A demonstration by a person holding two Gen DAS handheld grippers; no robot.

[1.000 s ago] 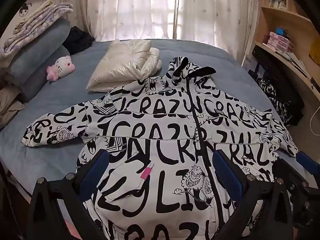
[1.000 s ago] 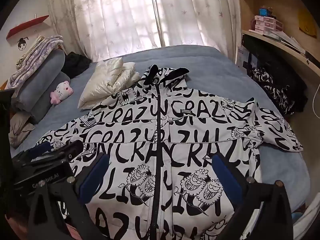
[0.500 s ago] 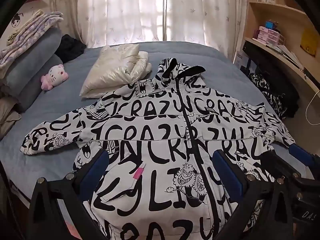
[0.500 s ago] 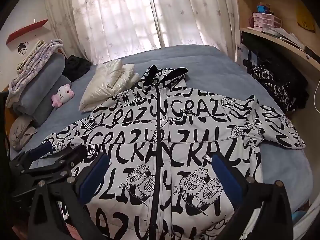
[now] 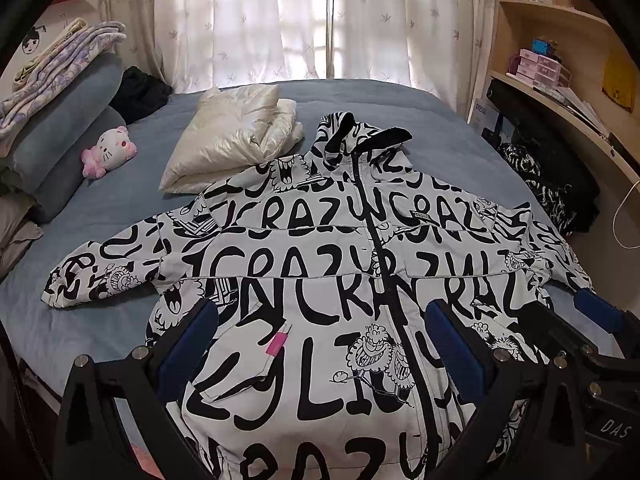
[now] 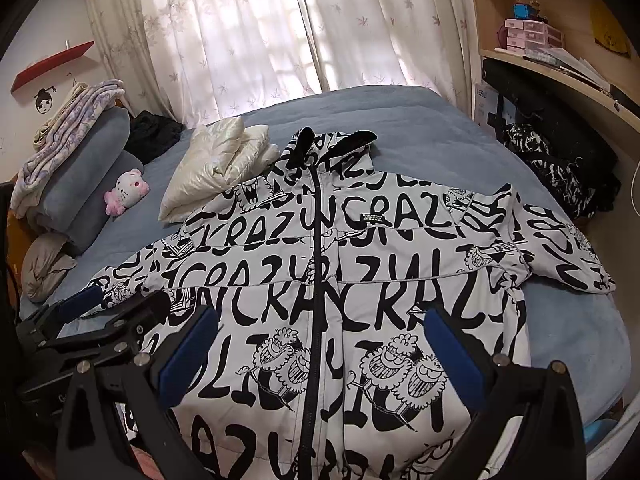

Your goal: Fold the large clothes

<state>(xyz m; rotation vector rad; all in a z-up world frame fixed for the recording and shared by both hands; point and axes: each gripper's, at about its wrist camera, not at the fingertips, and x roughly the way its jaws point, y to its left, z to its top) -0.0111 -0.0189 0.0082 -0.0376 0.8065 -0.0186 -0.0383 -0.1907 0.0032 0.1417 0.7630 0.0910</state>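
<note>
A large black-and-white lettered jacket [image 5: 320,280] is spread front-up and zipped on the blue bed [image 5: 452,152], filling the middle and lower part of both wrist views, with its hood [image 5: 360,136] toward the top of the frame and a sleeve running out to each side. No fold is yet seen in it, so the step in hand is judged to be the first sleeve fold.

The left gripper [image 5: 320,344] is held above the lower body of the jacket with its blue-padded fingers [image 5: 188,344] spread wide and nothing between them. The right gripper [image 6: 320,344] is likewise held over the lower front, fingers [image 6: 452,352] wide apart and empty.

For a clean fold, each sleeve is best taken near its cuff: the one at the left of the left wrist view [image 5: 92,276] by the left gripper, the one at the right of the right wrist view [image 6: 568,256] by the right. A single layer of cloth should be pinched, lifted only a little, and carried inward across the chest so that the crease is formed along the shoulder seam. The zipper line [image 6: 316,264] can be used as the centre guide.

The cream padded garment [image 5: 236,140] at upper left is touched or overlapped by the jacket's shoulder; dragging it along should be avoided. The pink-and-white plush toy [image 5: 106,152] lies well apart.
</note>
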